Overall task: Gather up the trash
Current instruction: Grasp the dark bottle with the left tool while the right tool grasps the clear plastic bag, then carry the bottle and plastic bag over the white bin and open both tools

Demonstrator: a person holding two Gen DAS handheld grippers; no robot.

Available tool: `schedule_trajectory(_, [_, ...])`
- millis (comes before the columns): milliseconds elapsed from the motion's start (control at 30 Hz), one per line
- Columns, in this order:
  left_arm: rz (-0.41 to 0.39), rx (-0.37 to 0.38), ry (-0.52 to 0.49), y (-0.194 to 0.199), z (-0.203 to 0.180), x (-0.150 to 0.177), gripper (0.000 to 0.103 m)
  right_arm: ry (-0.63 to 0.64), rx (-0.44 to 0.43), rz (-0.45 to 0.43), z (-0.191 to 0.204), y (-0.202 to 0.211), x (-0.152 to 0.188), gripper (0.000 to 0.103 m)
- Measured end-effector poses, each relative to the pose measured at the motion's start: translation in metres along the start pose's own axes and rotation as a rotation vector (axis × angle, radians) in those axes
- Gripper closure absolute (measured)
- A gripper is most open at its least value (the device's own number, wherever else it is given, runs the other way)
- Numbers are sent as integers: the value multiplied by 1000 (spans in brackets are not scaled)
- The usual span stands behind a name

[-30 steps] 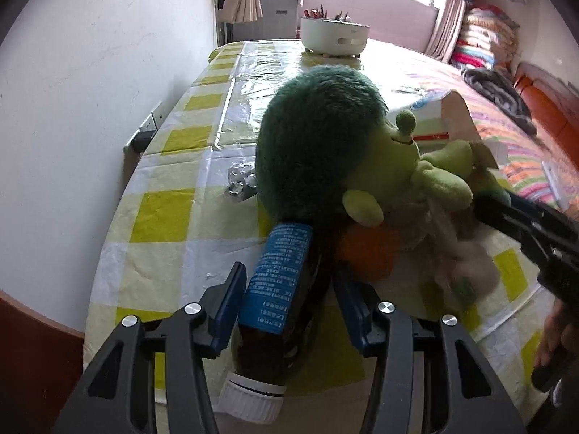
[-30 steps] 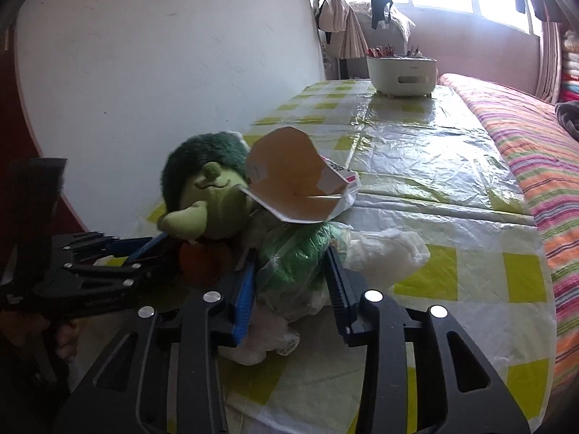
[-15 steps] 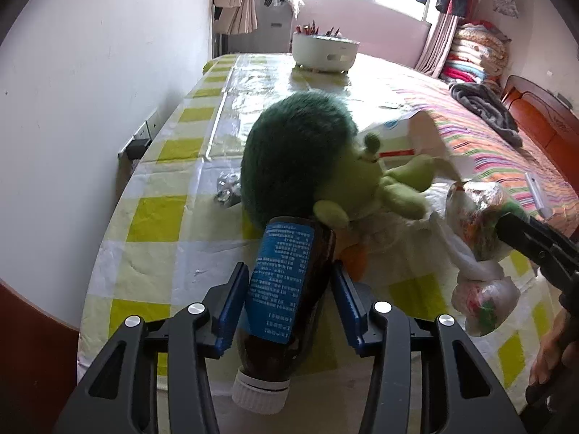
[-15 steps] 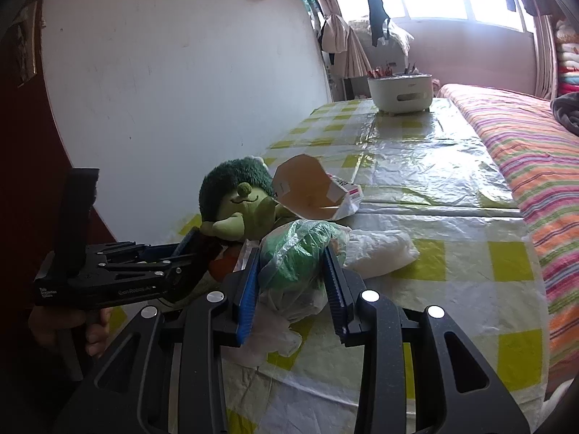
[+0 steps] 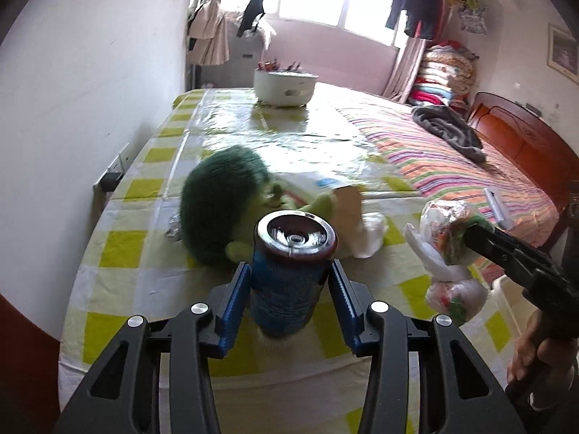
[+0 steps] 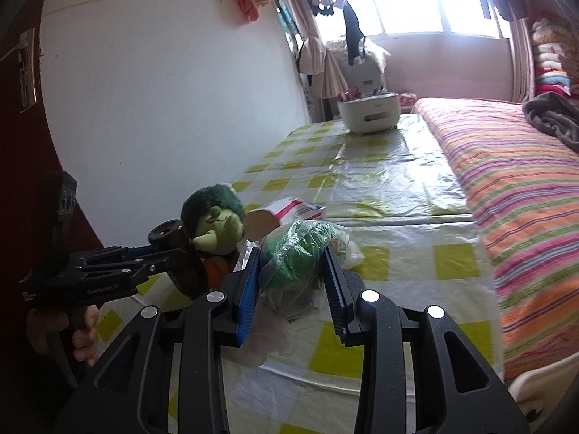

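- The left gripper (image 5: 289, 289) is clamping a blue-labelled brown bottle (image 5: 287, 282), base forward, above the table (image 5: 119, 253).
- The right gripper (image 6: 291, 282) is pinching a knotted plastic bag (image 6: 300, 253) holding green scraps, raised off the table.
- A white pot (image 6: 369, 115) at the table's far end is holding red-tipped sticks.

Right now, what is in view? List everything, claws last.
bottle: 1, brown with blue label, in left claw, base toward camera
bag: 1, clear with green contents, in right claw
plush: 1, green, on table
carton: 1, white and red, beside plush
foil: 1, silver, left of plush
pot: 1, white, far end of table
table: 1, yellow check cloth
bed: 1, striped cover
left claw: shut on bottle
right claw: shut on bag
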State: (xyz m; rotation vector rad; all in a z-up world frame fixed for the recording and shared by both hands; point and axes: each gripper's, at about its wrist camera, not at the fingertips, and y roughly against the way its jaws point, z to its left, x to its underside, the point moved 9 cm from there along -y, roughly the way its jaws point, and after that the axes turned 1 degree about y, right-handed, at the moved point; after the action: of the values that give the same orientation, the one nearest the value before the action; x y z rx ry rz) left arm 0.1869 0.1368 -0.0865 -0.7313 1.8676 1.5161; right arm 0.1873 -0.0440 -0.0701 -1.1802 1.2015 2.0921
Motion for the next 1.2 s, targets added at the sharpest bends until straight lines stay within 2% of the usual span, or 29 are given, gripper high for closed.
schedule_trajectory(367, [-33, 88, -64, 4, -60, -3, 60, 0, 103, -64, -42, 43, -5, 70])
schedule_trajectory(800, [-15, 187, -133, -7, -130, 3, 60, -25, 206, -95, -88, 82, 4, 70])
schedule_trajectory(1200, [-30, 301, -193, 4, -209, 10, 60, -68, 317, -132, -137, 131, 14, 70])
